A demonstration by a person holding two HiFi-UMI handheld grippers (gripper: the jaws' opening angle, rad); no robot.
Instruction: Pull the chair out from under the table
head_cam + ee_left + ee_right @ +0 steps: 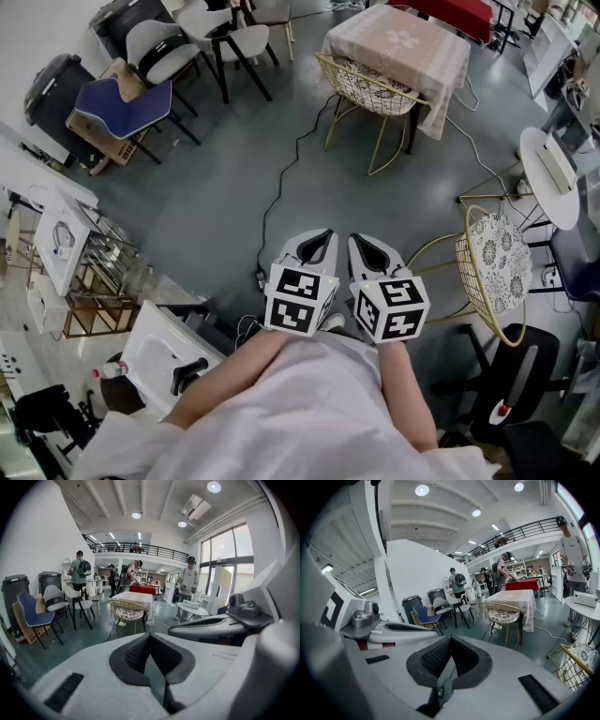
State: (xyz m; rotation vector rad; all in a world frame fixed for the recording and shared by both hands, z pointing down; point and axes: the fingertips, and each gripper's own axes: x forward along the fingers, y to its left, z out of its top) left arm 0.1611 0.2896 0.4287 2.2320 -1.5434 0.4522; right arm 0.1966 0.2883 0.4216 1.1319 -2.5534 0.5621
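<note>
At far left stands a dark bin, its inside hidden from us. We hold the left gripper and the right gripper side by side, each with its jaws pressed together on nothing. Well ahead, the gold wire chair faces the cloth-covered table, its seat against the table's edge and its back toward us.

We look down on a grey-green floor. At upper left of the head view stand a blue chair and black bins; a round white table sits at the right edge. In the left gripper view, tall windows fill the right, a white wall the left, and round ceiling lights shine above a railed balcony.
</note>
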